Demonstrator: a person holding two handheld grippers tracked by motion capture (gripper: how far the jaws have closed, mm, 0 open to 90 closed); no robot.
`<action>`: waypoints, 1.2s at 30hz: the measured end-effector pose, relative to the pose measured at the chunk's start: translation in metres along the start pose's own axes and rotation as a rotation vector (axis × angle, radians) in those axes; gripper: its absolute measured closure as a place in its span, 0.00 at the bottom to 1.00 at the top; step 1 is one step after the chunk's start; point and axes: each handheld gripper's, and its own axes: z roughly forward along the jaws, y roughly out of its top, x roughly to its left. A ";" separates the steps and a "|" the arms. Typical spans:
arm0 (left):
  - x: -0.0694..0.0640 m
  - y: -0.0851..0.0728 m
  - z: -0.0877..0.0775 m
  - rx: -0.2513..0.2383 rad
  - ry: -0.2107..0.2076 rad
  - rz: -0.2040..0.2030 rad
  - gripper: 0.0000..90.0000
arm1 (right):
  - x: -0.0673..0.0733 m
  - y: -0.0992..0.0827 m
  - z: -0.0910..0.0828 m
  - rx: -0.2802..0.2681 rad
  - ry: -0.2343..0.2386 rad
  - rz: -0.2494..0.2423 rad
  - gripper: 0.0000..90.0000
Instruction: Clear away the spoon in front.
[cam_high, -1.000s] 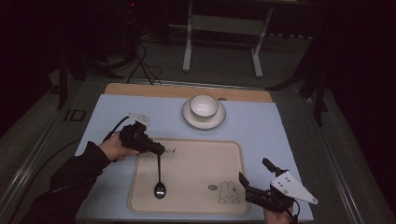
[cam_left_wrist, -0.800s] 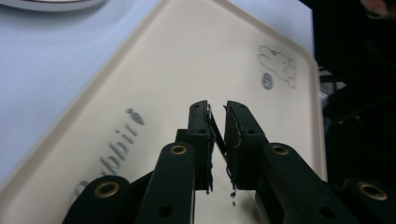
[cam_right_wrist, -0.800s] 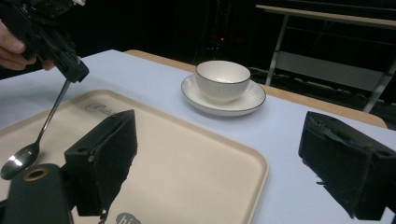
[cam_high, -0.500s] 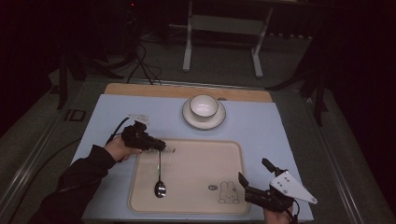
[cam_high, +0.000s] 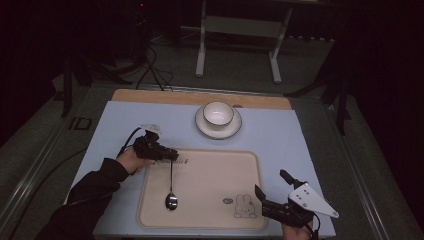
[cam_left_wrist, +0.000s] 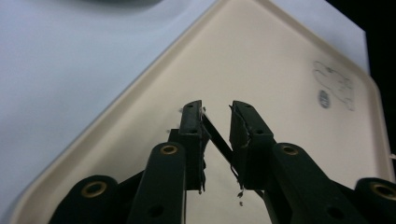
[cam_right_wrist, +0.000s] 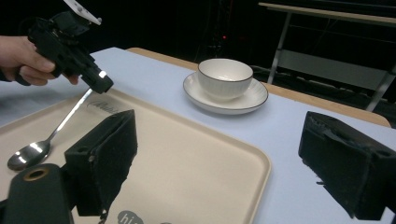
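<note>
A metal spoon (cam_high: 171, 201) lies on the beige tray (cam_high: 215, 175), its bowl toward the front and its handle (cam_left_wrist: 217, 138) running back between the jaws of my left gripper (cam_high: 172, 156). In the left gripper view those jaws have just been opening. A gap shows beside the thin handle, which crosses slantwise between the pads, and my left gripper (cam_left_wrist: 217, 112) is low over the tray's left rear corner. My right gripper (cam_high: 270, 182) stands wide open with nothing in it at the tray's front right corner. From there I see the spoon (cam_right_wrist: 28, 151) and the left gripper (cam_right_wrist: 100, 81).
A white bowl (cam_high: 218, 113) sits on a white saucer (cam_high: 219, 130) behind the tray, on the pale blue mat (cam_high: 280, 140). A rabbit drawing (cam_high: 244, 205) marks the tray's front right. Beyond the wooden back edge (cam_high: 200, 97) a metal stand rises from the dark floor.
The left gripper has sunk a little toward the tray with the spoon handle between its jaws. The spoon's bowl stays in place on the tray. The right gripper has not moved.
</note>
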 end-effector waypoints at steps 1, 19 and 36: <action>0.000 -0.001 0.002 0.001 0.016 0.003 0.81 | 0.000 0.000 0.000 0.002 0.001 0.002 0.13; 0.008 -0.009 0.022 0.019 0.089 -0.035 0.77 | 0.000 0.000 0.001 0.008 0.010 0.002 0.13; 0.007 -0.009 0.028 -0.003 0.184 -0.029 0.67 | 0.001 -0.001 0.002 0.011 0.015 0.003 0.13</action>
